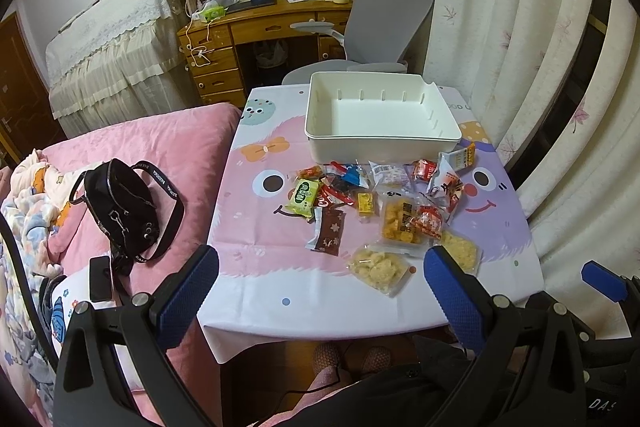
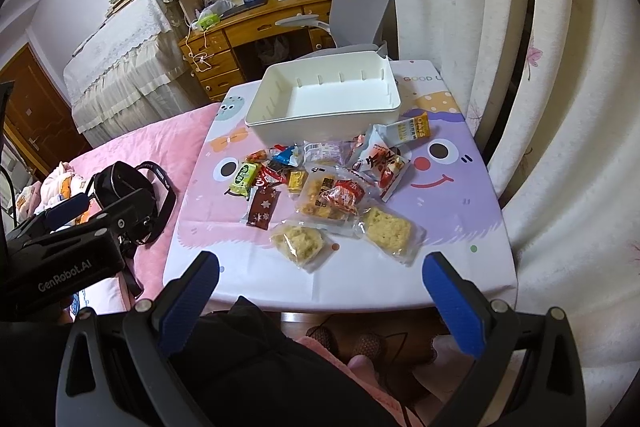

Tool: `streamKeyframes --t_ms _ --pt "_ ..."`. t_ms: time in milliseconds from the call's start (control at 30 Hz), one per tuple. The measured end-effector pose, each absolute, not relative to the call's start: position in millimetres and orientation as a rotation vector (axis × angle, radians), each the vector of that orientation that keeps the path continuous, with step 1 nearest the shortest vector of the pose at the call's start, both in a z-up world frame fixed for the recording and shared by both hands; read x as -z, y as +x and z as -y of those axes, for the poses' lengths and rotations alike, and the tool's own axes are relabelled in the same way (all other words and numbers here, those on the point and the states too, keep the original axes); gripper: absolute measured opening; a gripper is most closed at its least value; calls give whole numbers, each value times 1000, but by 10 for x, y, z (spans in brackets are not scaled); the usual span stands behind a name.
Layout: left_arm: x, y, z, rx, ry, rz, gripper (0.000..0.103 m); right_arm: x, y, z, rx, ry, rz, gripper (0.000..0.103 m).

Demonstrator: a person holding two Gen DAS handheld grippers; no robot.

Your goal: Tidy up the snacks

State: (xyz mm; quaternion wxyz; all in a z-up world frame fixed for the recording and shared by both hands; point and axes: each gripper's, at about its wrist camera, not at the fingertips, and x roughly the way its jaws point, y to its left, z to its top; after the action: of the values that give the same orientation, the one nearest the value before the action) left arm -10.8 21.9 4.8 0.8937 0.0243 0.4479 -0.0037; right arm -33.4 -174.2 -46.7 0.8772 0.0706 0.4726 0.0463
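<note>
Left gripper [image 1: 321,269], black frame with blue textured pads: its 2 fingers [image 1: 191,285] spread wide, nothing between them, touching nothing. It hangs over the near edge of the small table covered with a pink and lilac cartoon-face cloth [image 1: 256,287].

Right gripper [image 2: 321,273], same build: 2 fingers [image 2: 452,301] spread equally wide, empty, clear of every packet, also above the table's near edge.

In the right wrist view the left gripper's body shows at the left edge, over the pink bed cover [image 2: 132,143].

White rectangular plastic bin with slotted inner walls [image 1: 384,147] sits at the far side of the table; no packet shows inside it.

Snack pile lies loose on the cloth just in front of the bin, all packets outside it:
- green wrapped bar [image 1: 304,197] at the pile's left
- brown sachet with white flower marks [image 1: 330,233] just nearer than the green bar
- small yellow packet [image 1: 366,203] mid-pile
- clear pack of orange-yellow pieces [image 1: 398,223], with a red crinkled packet [image 1: 428,221] overlapping its right side
- 2 clear packs of pale yellow crisp cakes [image 2: 299,242], nearest the grippers, side by side and slightly apart
- white pouch with red print [image 2: 380,163] and orange-and-white sachet [image 2: 416,129] at the pile's right, by the bin's near right corner

Black shoulder bag with lettered strap [image 1: 124,209] lies on the bed cover, left of the table.
</note>
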Motion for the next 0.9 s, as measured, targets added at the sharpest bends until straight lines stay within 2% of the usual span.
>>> streamKeyframes --t_ms 500,900 --pt "151 153 -551 91 27 -1000 102 571 -182 1572 -42 150 -1049 102" --pt "396 442 -699 228 -16 -1042 102 612 -102 1290 23 95 -1028 102"
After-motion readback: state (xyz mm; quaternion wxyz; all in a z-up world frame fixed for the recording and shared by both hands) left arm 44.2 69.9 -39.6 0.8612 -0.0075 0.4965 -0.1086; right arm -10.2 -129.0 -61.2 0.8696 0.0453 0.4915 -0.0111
